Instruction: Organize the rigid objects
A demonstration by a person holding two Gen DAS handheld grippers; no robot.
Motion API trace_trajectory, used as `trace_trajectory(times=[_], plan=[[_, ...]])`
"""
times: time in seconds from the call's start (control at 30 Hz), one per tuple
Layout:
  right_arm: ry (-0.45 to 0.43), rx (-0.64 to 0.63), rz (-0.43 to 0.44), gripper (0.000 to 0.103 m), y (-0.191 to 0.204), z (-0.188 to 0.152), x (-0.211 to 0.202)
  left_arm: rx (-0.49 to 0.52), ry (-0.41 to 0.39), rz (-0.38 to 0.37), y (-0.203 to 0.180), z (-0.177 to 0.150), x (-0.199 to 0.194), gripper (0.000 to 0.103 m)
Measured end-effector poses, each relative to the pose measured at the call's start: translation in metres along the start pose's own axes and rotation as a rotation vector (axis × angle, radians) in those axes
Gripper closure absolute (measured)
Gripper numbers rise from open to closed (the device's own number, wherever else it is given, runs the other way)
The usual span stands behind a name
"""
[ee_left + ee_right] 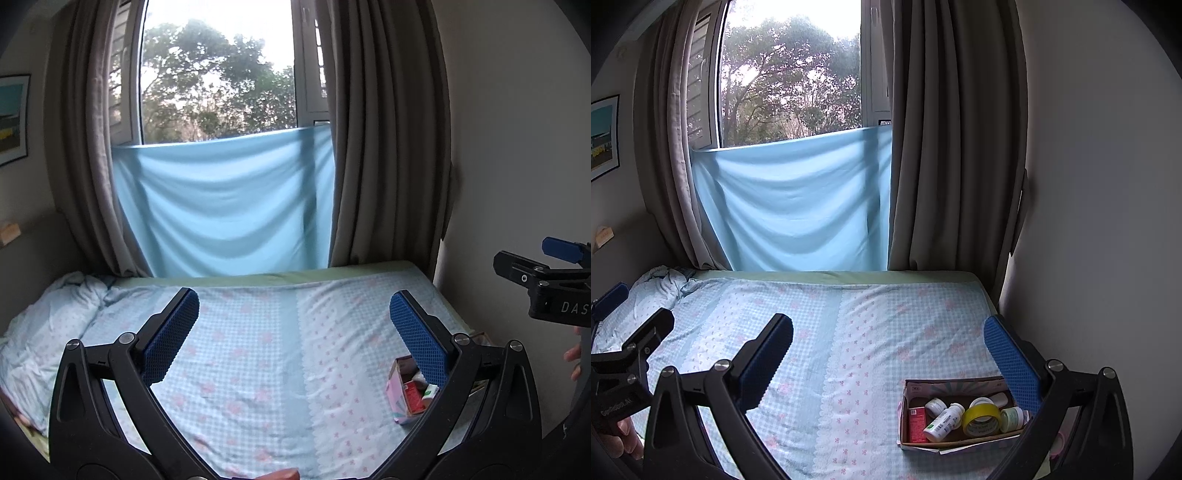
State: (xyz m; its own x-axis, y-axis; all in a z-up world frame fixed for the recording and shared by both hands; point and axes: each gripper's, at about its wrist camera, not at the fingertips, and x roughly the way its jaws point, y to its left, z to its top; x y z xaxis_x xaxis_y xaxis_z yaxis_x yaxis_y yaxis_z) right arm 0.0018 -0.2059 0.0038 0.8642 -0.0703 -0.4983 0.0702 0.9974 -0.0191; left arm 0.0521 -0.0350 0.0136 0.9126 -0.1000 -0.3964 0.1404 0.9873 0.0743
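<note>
Here both claws gape wide and empty over the checked blue bed [820, 332]. Under the right claw [888, 332] fingertip sits one shallow cardboard box [916, 386] holding one yellow tape roll [980, 419], one red carton [916, 424] and several white bottles [943, 422]. Past the left claw [294, 310], most contents are hidden.

Bed [827, 332] lies flat and open across its middle and left. A box [956, 384] of bottles blocks the near right; crumpled bedding [661, 284] fills the far left.
</note>
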Motion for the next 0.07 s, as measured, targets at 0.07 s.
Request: trace_trajectory(times=[0.07], plan=[[0.000, -0.003, -0.005, 0.000, 0.0016, 0.0005, 0.0009, -0.004, -0.003, 0.004, 0.0009, 0.0000, 0.0010, 0.000]])
